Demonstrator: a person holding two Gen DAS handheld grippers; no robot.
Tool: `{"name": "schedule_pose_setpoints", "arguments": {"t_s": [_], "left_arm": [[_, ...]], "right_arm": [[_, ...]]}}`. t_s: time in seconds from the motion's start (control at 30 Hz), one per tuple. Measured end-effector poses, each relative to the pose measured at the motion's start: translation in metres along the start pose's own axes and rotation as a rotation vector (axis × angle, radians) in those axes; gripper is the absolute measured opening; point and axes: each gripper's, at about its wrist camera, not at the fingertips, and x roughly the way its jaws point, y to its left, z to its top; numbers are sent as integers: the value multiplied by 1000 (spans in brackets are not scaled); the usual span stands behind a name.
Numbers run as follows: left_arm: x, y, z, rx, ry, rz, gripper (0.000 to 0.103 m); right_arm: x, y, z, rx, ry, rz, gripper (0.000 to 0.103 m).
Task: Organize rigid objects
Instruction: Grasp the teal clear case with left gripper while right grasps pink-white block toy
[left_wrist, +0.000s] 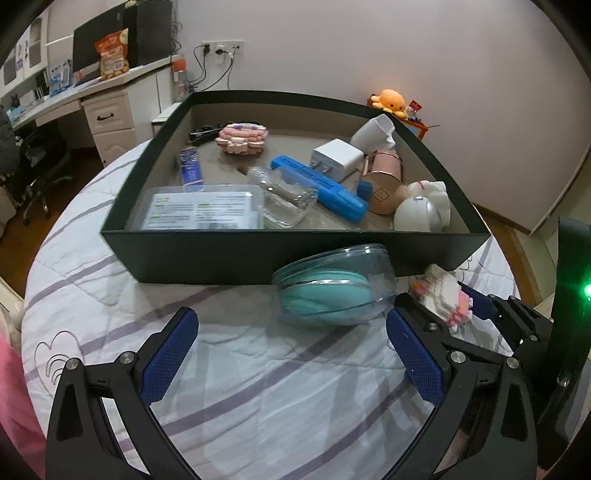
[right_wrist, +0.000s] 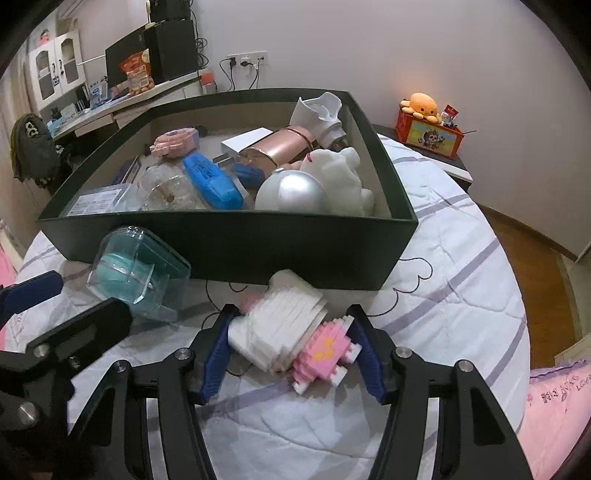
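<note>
Your right gripper (right_wrist: 291, 350) pinches the block toy (right_wrist: 295, 332); your left gripper (left_wrist: 291, 354) stands spread and empty.

The toy's white end meets the left pad, its pink end the right pad, over the quilt (right_wrist: 461, 280). Beyond your left jaws, at 1 o'clock, the clear case (left_wrist: 332, 284) with a teal insert lies against the box (left_wrist: 236, 251). Inside the box: blue stapler (left_wrist: 319, 182), charger (left_wrist: 338, 157).

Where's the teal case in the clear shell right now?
In the right wrist view the teal case lies on the bedspread at lower left, against the dark box's front wall, left of the white-and-pink brick figure.
</note>
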Motion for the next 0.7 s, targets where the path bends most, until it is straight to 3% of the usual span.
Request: {"name": "schedule_pose_setpoints", "arguments": {"t_s": [0.23, 0.33, 0.37, 0.43, 0.5, 0.7], "left_arm": [[25, -10, 7, -7, 24, 18, 103], [33, -5, 5, -40, 25, -12, 101], [32, -5, 5, -43, 16, -19, 99], [29, -4, 5, -41, 13, -45, 82], [26, -6, 4, -26, 12, -56, 72], [17, 4, -2, -46, 8, -63, 72]], "right_arm": [[4, -1, -3, -8, -5, 12, 61], [5, 0, -4, -14, -7, 12, 60], [3, 1, -4, -12, -8, 17, 60], [1, -1, -3, -1, -11, 29, 60], [-1, -2, -4, 7, -11, 38, 60], [-13, -5, -10, 32, -14, 70, 60]]}}
